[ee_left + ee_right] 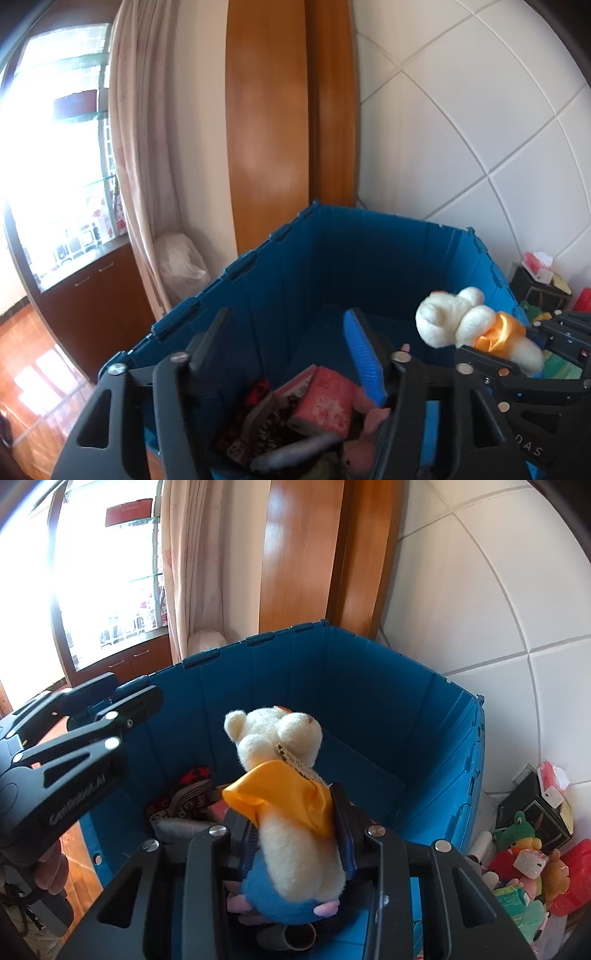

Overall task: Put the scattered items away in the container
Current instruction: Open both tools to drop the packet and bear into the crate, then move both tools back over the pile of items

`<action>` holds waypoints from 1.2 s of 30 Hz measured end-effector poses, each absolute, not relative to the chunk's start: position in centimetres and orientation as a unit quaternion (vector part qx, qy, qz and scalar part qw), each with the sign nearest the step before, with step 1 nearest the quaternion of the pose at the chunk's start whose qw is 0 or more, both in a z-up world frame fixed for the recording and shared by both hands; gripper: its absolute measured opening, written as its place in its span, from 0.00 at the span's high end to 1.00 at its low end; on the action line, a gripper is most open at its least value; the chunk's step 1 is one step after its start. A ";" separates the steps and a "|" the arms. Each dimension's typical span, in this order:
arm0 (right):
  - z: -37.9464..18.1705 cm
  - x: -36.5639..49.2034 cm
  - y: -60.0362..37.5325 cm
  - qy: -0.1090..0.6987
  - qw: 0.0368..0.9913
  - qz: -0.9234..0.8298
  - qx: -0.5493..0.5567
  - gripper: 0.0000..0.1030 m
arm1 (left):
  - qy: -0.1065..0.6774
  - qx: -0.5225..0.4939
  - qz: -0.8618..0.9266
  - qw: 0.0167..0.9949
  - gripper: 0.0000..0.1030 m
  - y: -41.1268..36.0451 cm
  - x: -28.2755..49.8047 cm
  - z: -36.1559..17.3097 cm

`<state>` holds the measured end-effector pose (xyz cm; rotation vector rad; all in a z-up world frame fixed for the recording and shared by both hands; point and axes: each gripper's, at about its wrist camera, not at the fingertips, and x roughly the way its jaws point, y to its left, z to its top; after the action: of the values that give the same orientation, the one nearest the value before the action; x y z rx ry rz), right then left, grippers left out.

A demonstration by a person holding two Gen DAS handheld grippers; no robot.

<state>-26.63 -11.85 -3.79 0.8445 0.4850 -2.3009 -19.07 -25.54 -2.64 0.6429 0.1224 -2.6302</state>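
A blue folding crate [332,236] [369,686] stands by the wall. Inside lie a red box [325,406], dark cloth [188,794], a grey tube [291,450] and a pink plush. My right gripper [295,834] is shut on a cream plush bear [291,775] with an orange cape, held over the crate's inside. The bear also shows at the right of the left wrist view [465,321], with the right gripper [532,350] behind it. My left gripper [291,347] is open and empty above the crate; it shows at the left of the right wrist view [133,709].
Scattered toys [524,856] and a black box [535,812] lie on the floor right of the crate. A tiled wall [498,609] is behind, a wooden door [273,122] and curtain [140,147] beyond. A white bag [181,262] sits left of the crate.
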 end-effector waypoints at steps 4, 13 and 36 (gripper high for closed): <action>-4.0 -26.9 -11.9 0.190 0.311 -0.874 0.320 0.60 | 0.049 0.233 -0.948 0.211 0.27 -25.2 -18.7 -2.5; -3.5 -26.1 -11.4 0.194 0.295 -0.884 0.307 0.24 | 0.057 0.238 -0.946 0.214 0.17 -25.5 -18.5 -2.9; -3.0 -22.1 7.1 0.088 0.140 -0.938 0.305 0.00 | 0.054 0.195 -0.975 0.087 0.01 -12.9 -18.0 -1.5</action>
<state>-22.09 7.13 -3.01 0.8818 0.2545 -2.7101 -17.96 -12.94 -1.51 0.5816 0.1600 -2.9057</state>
